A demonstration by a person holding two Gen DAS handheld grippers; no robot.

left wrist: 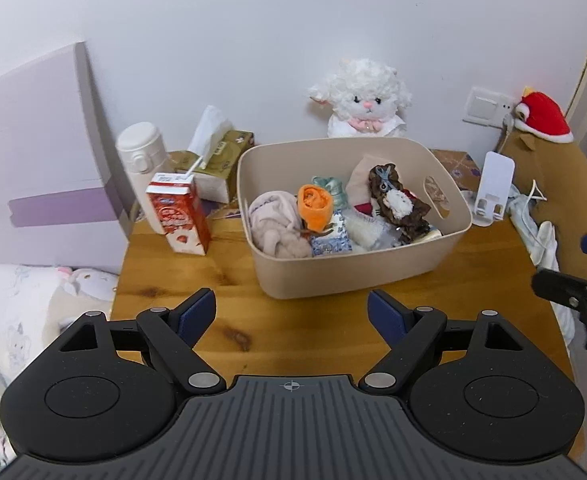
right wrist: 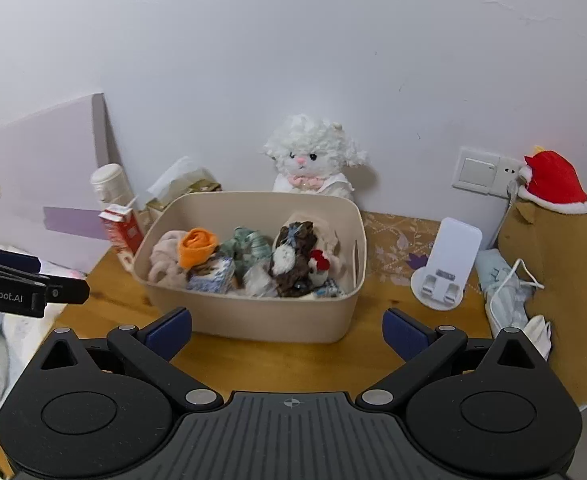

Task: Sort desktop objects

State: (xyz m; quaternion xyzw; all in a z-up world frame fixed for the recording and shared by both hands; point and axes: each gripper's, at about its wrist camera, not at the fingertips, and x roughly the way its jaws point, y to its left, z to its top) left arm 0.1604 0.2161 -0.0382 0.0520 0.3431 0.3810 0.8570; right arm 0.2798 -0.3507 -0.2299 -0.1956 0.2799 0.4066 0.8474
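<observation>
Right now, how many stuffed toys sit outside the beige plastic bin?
2. The fluffy white lamb plush sits against the wall behind the beige plastic bin; the brown plush with a red hat stands at the far right. Others may be hidden.

Wooden table (left wrist: 229, 320) under beige bin (left wrist: 345, 268)

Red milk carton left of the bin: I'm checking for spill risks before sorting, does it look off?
Yes. The red milk carton leans instead of standing square, its straw still in. No spill is visible on the wooden table.
</observation>
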